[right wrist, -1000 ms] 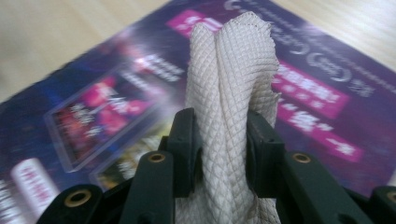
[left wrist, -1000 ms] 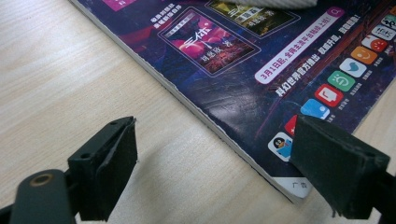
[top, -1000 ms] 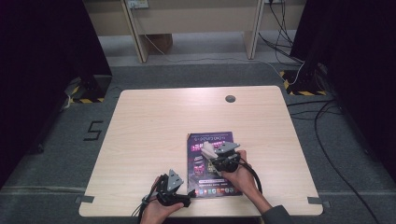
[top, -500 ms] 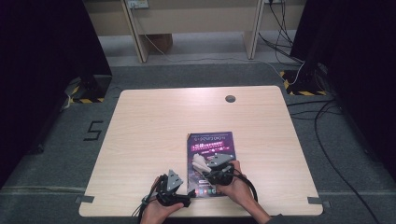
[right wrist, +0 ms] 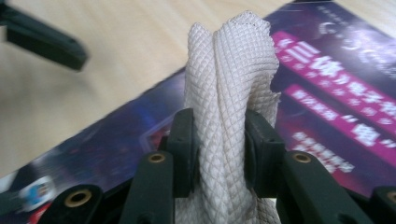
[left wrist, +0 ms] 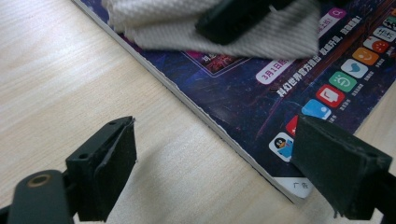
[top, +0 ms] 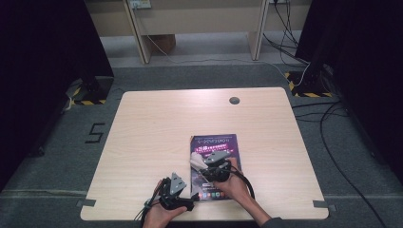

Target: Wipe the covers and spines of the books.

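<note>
Wiping work is under way on a pale wooden table (top: 152,133): we see a magazine (top: 223,142) with a dark purple cover lying flat near the table's front edge, right of centre. Our right gripper (right wrist: 217,140) pinches a bunched cream woven cloth (right wrist: 229,84) between its black jaws, holding it down on the lower middle of the cover. Our left gripper (left wrist: 215,172) hovers low just beside the magazine's near left corner, its jaws spread wide with nothing between them, one over bare wood and one over the cover's edge. We judge that the step in hand is rubbing the cover clean, roughly midway along its length. The next stroke probably calls for light downward pressure, and the left gripper may need to pin the corner so the magazine does not slide. Open tabletop stretches to the left and far side, broken by a small round cable hole (top: 234,100) near the far edge; the front edge lies close to both hands, leaving little room to pull back.
</note>
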Demonstrator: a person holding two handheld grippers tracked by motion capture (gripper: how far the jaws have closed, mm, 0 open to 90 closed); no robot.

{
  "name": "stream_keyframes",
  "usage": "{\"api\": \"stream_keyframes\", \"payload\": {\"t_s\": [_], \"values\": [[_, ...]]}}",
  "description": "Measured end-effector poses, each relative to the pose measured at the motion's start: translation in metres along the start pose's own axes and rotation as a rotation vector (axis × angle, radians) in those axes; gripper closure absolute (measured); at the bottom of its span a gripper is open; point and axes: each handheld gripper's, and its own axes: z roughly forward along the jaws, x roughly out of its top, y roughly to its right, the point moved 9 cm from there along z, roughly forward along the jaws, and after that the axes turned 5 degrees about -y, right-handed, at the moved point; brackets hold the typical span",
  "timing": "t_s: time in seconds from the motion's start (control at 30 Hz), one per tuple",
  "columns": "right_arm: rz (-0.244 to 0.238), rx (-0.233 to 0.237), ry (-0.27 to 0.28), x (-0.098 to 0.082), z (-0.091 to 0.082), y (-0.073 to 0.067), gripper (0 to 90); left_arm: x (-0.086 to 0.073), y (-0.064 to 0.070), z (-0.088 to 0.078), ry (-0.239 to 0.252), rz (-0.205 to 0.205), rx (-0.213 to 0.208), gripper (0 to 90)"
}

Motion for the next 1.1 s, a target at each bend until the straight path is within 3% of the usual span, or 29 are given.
{"api": "stream_keyframes", "payload": {"t_s": [0.37, 0.47, 0.63, 0.97, 1.1], "values": [[0.096, -0.109, -0.018, -0.023, -0.021, 0.056, 67.4, 0.0, 0.0, 0.0, 0.005, 0.005, 0.004, 13.5], [0.102, -0.126, -0.017, -0.029, -0.026, 0.06, 67.4, 0.0, 0.0, 0.0, 0.002, 0.006, 0.001, 13.5], [0.08, -0.109, -0.02, -0.035, -0.031, 0.046, 67.5, 0.0, 0.0, 0.0, 0.002, 0.011, 0.003, 13.5], [-0.005, 0.023, -0.011, -0.042, -0.036, -0.016, 65.9, 0.001, 0.001, 0.0, 0.004, 0.01, 0.006, 13.3], [-0.033, 0.04, -0.003, -0.046, -0.04, -0.025, 66.0, 0.0, 0.0, 0.0, 0.005, 0.004, 0.007, 13.1]]}}
